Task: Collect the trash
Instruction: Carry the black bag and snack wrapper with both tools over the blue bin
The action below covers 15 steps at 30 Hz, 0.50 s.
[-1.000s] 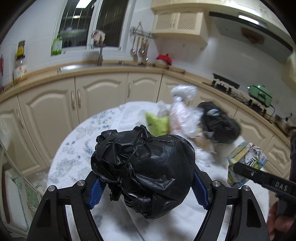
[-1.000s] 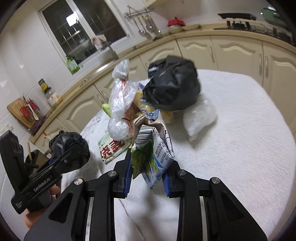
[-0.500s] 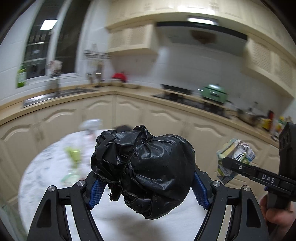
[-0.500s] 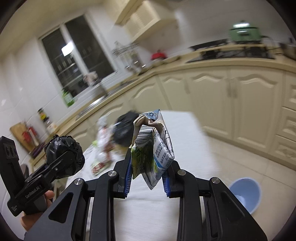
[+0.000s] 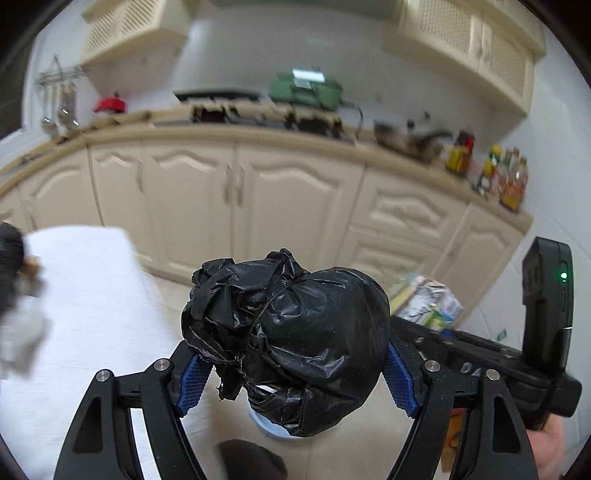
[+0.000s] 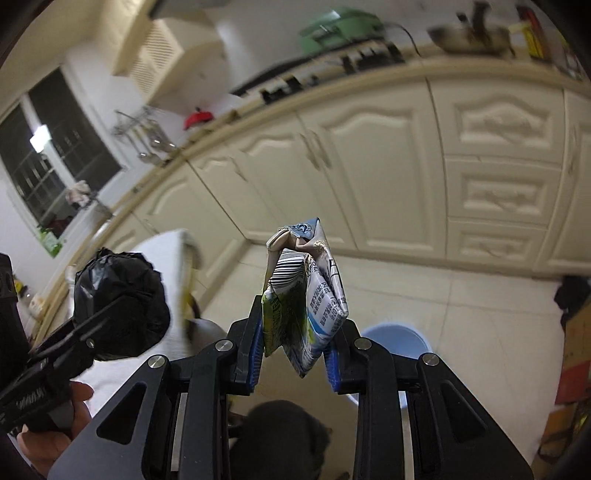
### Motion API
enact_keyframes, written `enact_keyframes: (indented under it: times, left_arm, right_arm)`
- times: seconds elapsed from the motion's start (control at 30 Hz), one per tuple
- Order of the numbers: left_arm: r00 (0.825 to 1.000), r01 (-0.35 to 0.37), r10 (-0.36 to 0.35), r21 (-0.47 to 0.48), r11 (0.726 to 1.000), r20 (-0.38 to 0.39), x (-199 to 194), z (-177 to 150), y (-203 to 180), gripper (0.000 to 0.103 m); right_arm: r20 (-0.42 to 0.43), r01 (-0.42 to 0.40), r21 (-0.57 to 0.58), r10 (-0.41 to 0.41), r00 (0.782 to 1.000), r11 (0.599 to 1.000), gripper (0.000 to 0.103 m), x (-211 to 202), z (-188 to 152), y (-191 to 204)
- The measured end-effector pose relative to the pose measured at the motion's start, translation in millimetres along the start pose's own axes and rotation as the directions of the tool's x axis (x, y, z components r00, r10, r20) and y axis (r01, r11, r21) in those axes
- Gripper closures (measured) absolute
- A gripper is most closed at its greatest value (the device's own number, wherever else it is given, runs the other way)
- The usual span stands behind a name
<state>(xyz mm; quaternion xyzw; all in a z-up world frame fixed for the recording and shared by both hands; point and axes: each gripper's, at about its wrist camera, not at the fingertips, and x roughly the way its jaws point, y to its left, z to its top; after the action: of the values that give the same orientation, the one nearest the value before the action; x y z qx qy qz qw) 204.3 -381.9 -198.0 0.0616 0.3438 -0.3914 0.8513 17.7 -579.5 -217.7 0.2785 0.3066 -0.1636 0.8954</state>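
While left gripper (image 5: 291,373) clamps black bag (image 5: 288,343), right gripper (image 6: 295,354) pinches carton (image 6: 304,302); right view shows bin (image 6: 400,338).

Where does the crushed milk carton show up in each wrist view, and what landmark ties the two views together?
Left wrist: crushed milk carton sits right of centre, behind the black trash bag, clamped in the right gripper.
Right wrist: carton stands dead centre between the blue pads.
Shared landmark: the green pot on the counter.
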Motion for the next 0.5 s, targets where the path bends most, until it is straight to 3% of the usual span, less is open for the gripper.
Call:
enact_keyframes:
  times: [0.13,0.23,0.37,0.43,0.5]
  left_arm:
    - [0.993,-0.001,0.002,0.007,1.0,-0.118,69,-7,-4,0.028]
    - [0.976,-0.019,0.016,-0.008,1.0,-0.219,119,-14,3,0.027]
    - [0.951,-0.053,0.045,-0.018,0.998,-0.306,195,7,26,0.025]
    - [0.934,-0.072,0.068,0.001,0.997,-0.349,227,15,29,0.018]
    - [0.923,-0.081,0.078,0.008,0.997,-0.376,257,28,25,0.013]
  right_arm:
    - [-0.07,0.009,0.061,-0.005,0.998,0.998,0.075,41,-2,-39]
    - [-0.125,0.014,0.109,0.0,0.992,0.994,0.075,72,-6,-71]
    - [-0.195,0.04,0.16,-0.008,0.981,0.986,0.073,110,-14,-100]
    - [-0.227,0.057,0.191,-0.012,0.974,0.98,0.072,127,-18,-114]
    - [-0.25,0.072,0.215,-0.016,0.968,0.974,0.065,140,-21,-126]
